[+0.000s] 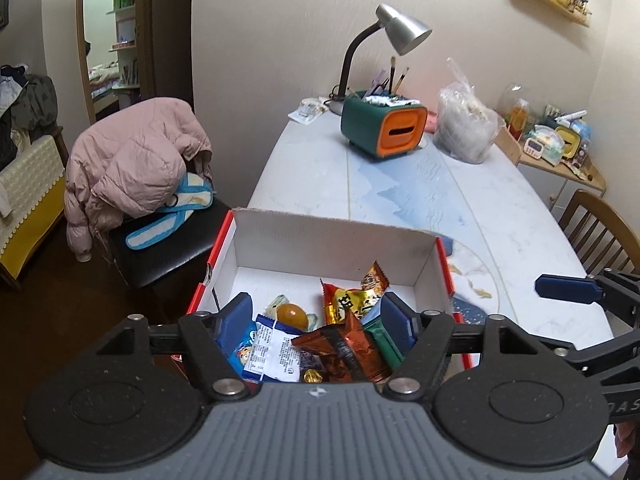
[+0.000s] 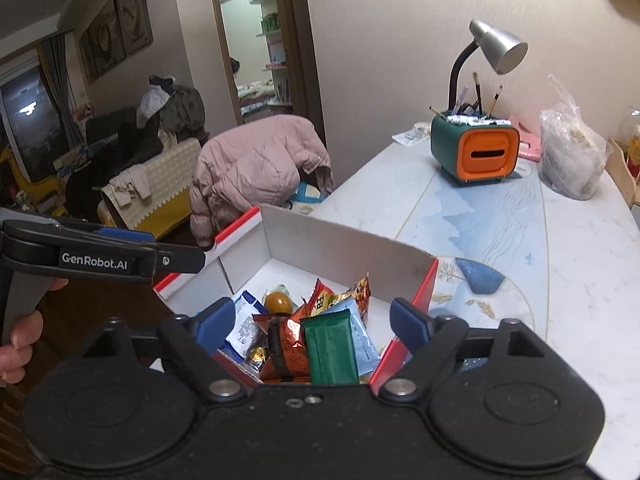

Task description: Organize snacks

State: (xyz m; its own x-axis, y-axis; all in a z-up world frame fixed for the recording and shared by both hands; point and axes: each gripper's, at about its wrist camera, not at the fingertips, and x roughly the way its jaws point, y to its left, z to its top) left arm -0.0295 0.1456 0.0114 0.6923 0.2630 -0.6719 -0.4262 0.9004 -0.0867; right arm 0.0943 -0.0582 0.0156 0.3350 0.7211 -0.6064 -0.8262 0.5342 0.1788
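Note:
An open cardboard box [image 1: 332,240], white inside and red outside, stands at the near edge of the table. In it lie several snacks: a blue-and-white packet [image 1: 268,348], a round orange sweet [image 1: 292,316], an orange-red packet [image 1: 352,300], a copper wrapper [image 1: 344,348] and a green bar [image 2: 332,348]. My left gripper [image 1: 316,320] hovers open over the box with nothing pinched. My right gripper [image 2: 312,318] hangs open over the same box [image 2: 344,248], its pads clear of the snacks. One right finger [image 1: 568,290] shows beside the box; the left gripper's side [image 2: 120,258] shows at the box's left.
Farther back on the marble table [image 1: 500,220] stand a green-and-orange pen holder [image 1: 384,128], a silver desk lamp [image 1: 400,32] and a full plastic bag [image 1: 464,124]. A chair with a pink jacket [image 1: 136,168] stands left of the table; a wooden chair [image 1: 600,228] stands right.

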